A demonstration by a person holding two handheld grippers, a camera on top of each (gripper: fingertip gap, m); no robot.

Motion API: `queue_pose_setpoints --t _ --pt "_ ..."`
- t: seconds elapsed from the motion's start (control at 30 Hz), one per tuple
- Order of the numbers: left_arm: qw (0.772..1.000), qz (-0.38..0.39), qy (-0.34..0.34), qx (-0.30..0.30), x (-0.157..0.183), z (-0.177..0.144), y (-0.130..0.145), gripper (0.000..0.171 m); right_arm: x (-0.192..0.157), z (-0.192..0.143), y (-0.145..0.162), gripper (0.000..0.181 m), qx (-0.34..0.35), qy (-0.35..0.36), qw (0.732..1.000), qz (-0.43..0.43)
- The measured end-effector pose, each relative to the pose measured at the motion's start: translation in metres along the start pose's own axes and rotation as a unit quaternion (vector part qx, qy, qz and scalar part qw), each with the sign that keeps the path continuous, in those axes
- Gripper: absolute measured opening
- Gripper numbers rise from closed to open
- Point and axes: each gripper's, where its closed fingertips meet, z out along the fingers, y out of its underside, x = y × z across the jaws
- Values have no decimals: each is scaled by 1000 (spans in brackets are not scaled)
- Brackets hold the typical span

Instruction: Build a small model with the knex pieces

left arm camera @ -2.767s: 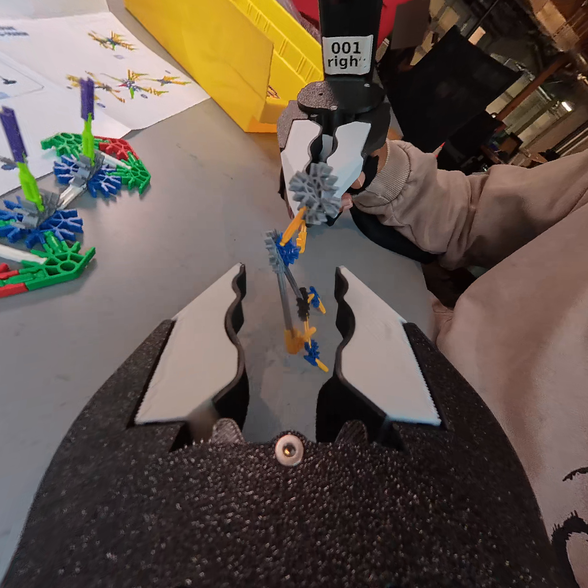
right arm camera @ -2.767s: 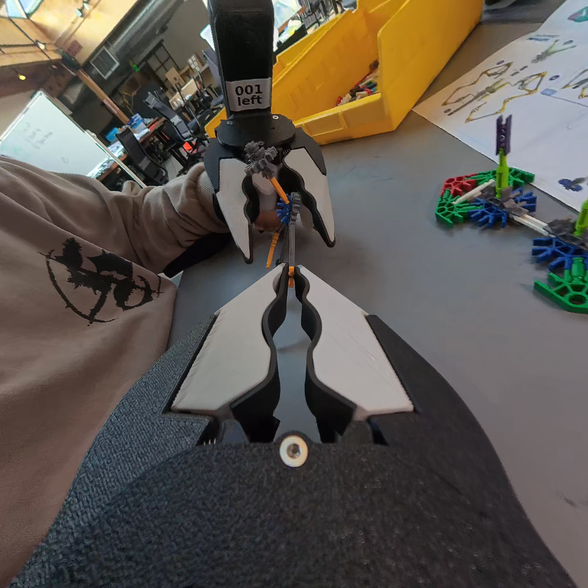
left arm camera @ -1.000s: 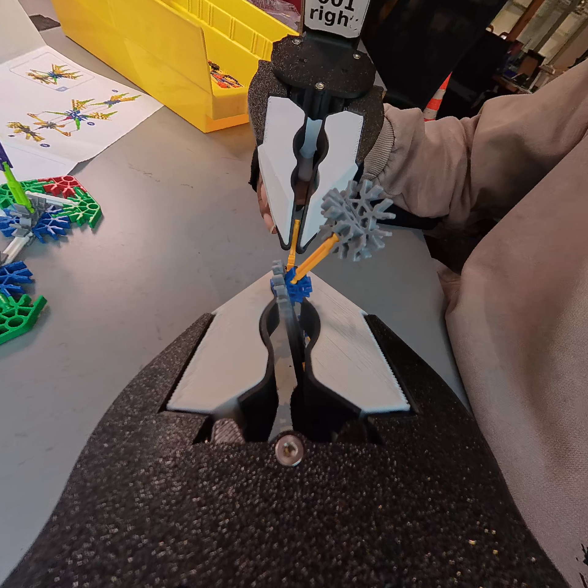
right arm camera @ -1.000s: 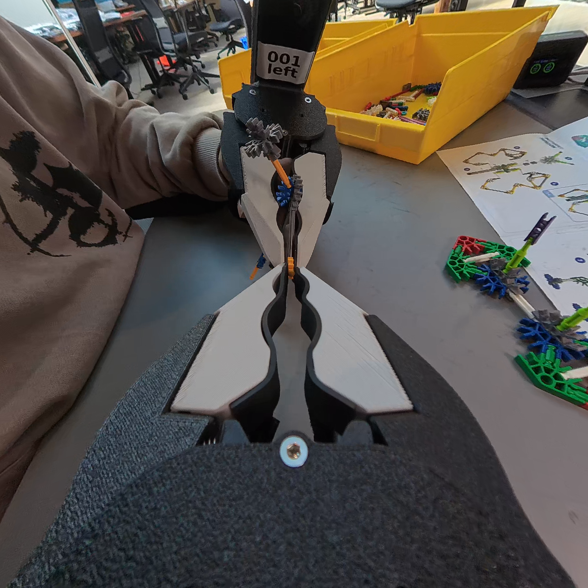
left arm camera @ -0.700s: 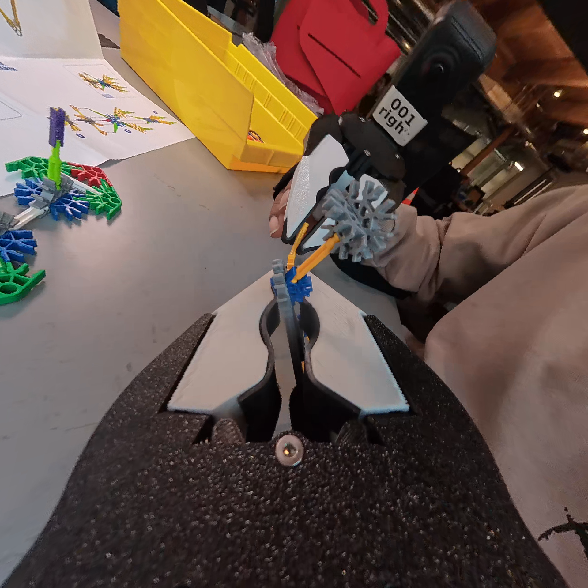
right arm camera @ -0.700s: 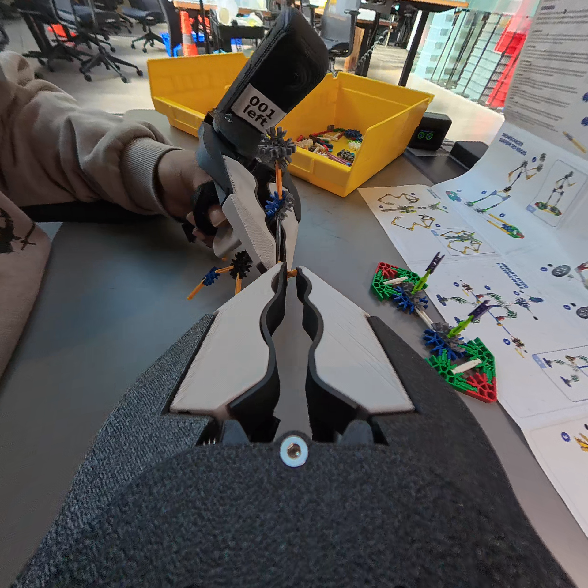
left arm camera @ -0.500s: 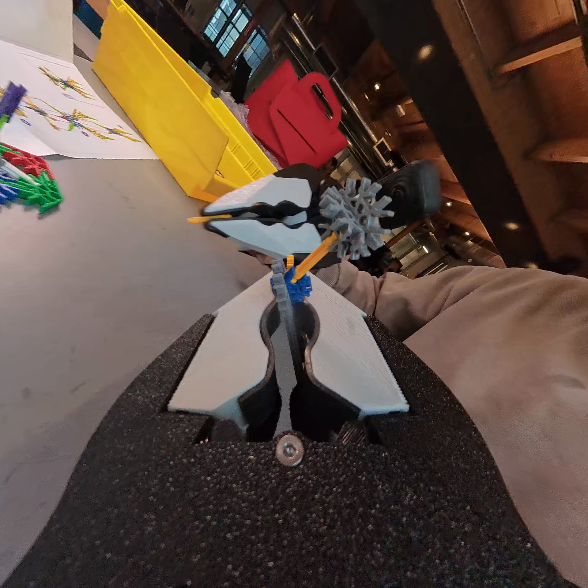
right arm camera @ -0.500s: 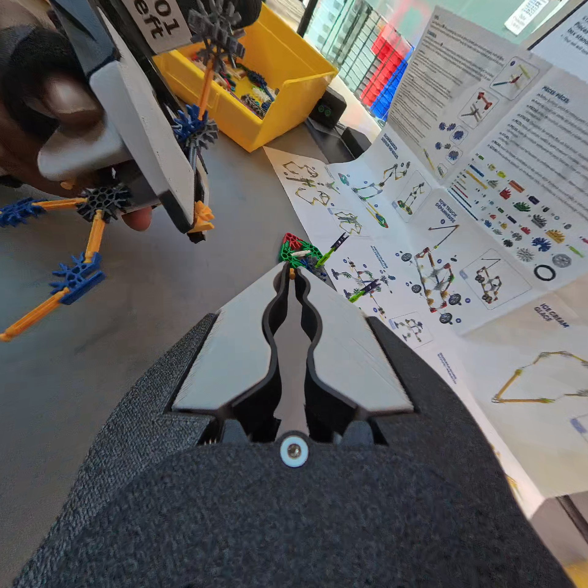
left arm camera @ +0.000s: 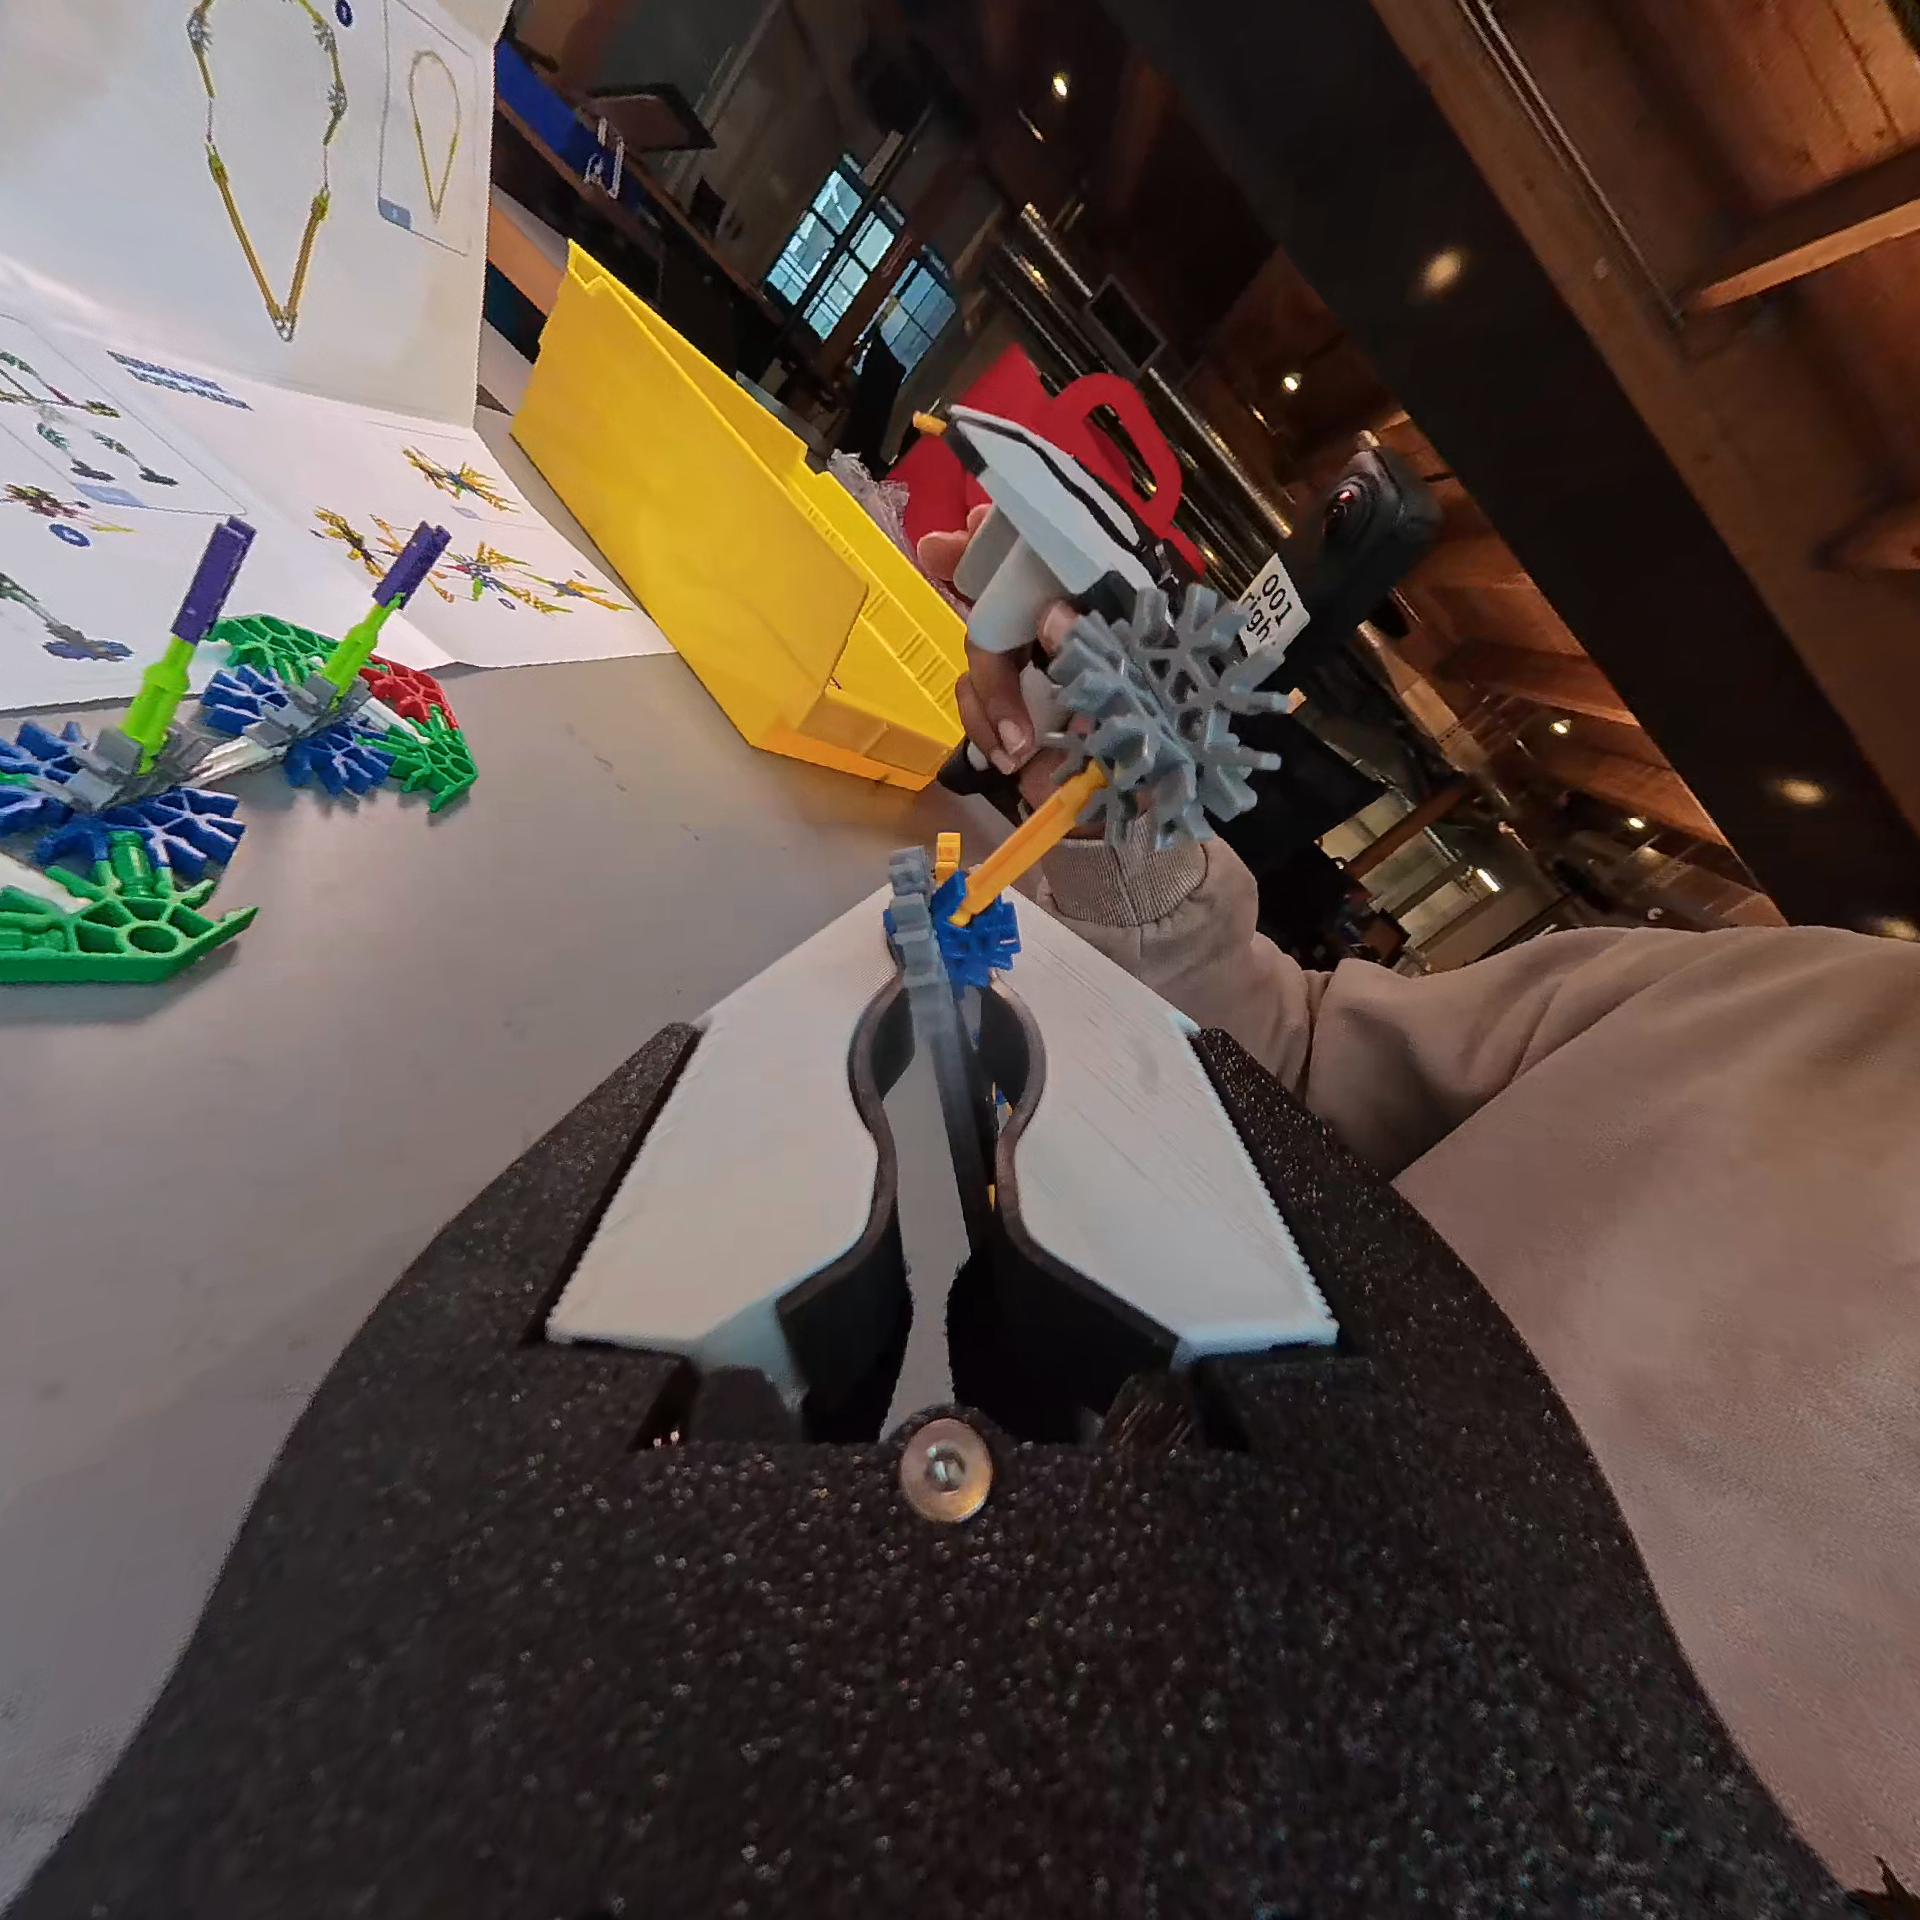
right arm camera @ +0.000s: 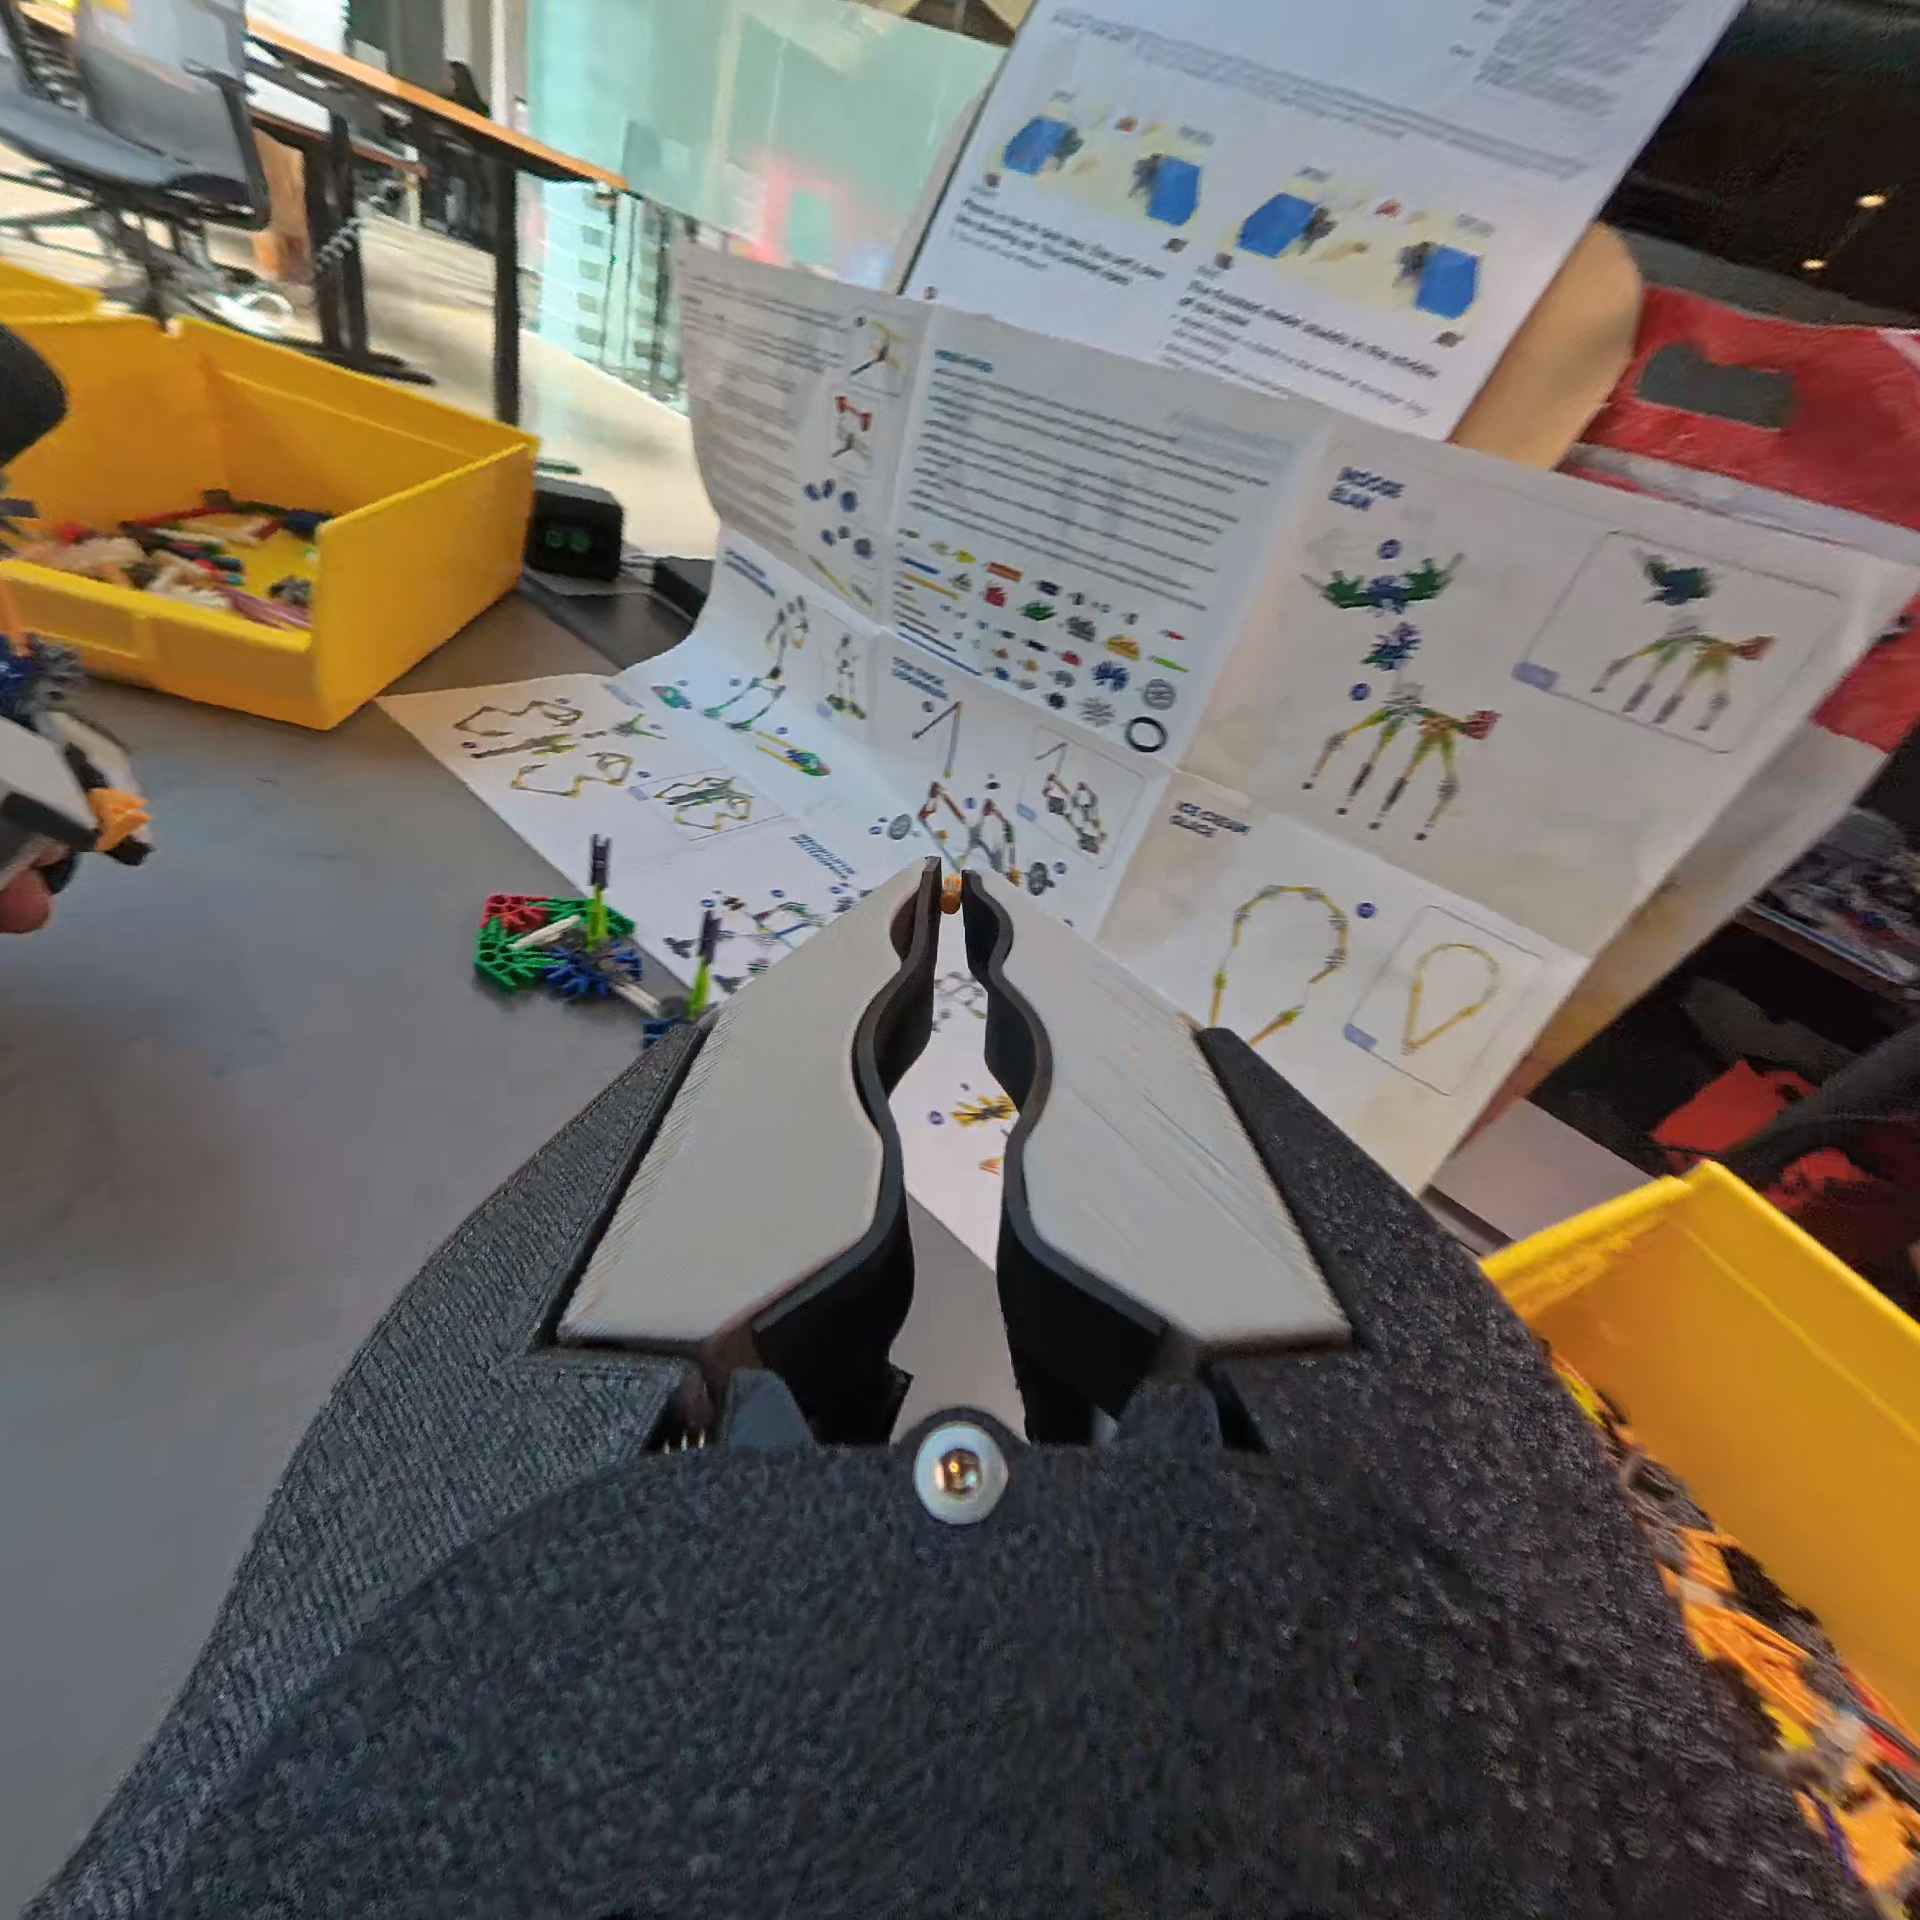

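The left gripper (left arm camera: 940, 914) is clamping a rod toy (left arm camera: 1101, 774); its grey snowflake (left arm camera: 1158, 717) is sticking out ahead, right of the tips.

bare grey tabletop (left arm camera: 520, 987) ahead, toy model (left arm camera: 156, 790) left, yellow bin (left arm camera: 727, 582) beyond

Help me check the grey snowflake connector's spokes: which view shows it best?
The left wrist view: the grey snowflake connector sits face-on, on an orange rod above the left gripper. The right wrist view doesn't show it.
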Motion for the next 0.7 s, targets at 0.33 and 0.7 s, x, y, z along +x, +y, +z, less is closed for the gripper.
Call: queue_pose_setpoints --t 0.33,0.7 --pt "999 21 18 -38 6 11 18 2 170 -86 80 4 -154 265 952 19" --pt "998 32 23 -47 10 14 22 2 161 -84 40 25 -23 263 964 39"
